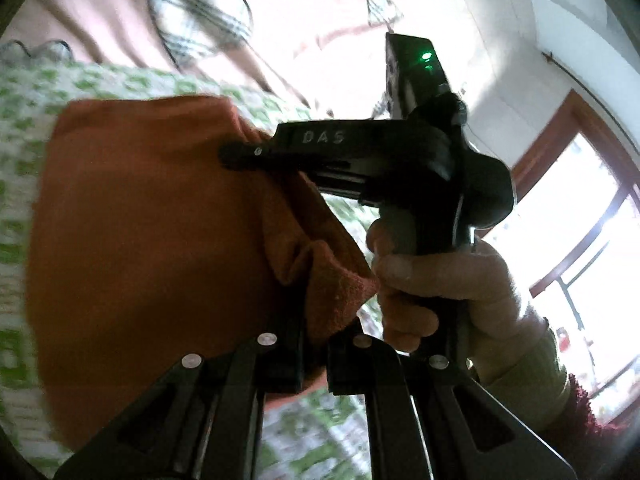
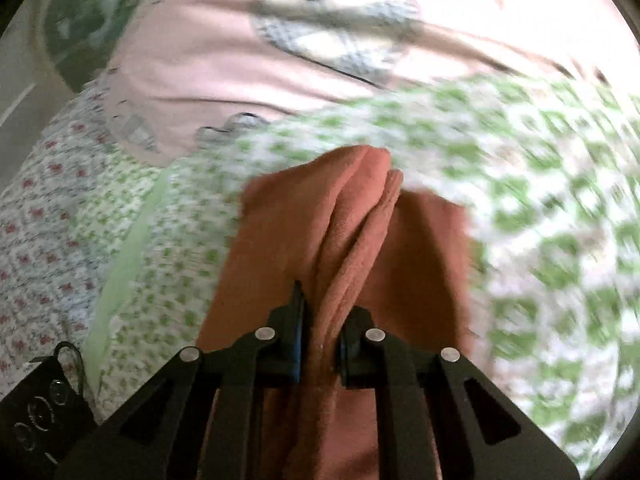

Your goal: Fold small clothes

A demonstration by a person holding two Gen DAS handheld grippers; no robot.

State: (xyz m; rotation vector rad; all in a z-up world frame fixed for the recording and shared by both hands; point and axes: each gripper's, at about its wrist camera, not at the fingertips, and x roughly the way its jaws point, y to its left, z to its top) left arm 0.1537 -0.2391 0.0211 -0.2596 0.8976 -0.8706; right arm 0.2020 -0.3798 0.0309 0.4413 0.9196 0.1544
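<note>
Orange cloth [image 2: 352,240] is bunched over the green-and-white patterned bedspread [image 2: 540,200], beside a pink sheet [image 2: 240,56]. Right gripper [image 2: 322,344] is clamped on a fold of the cloth. Left gripper [image 1: 314,354] is closed on the cloth's edge. No containers in view. Both views are blurred.

Green-patterned bedspread [image 2: 520,184] under orange cloth [image 2: 288,220]

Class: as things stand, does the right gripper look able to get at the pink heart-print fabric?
Probably not yet: the right gripper is shut on the orange cloth, and the pink fabric lies beyond it.
</note>
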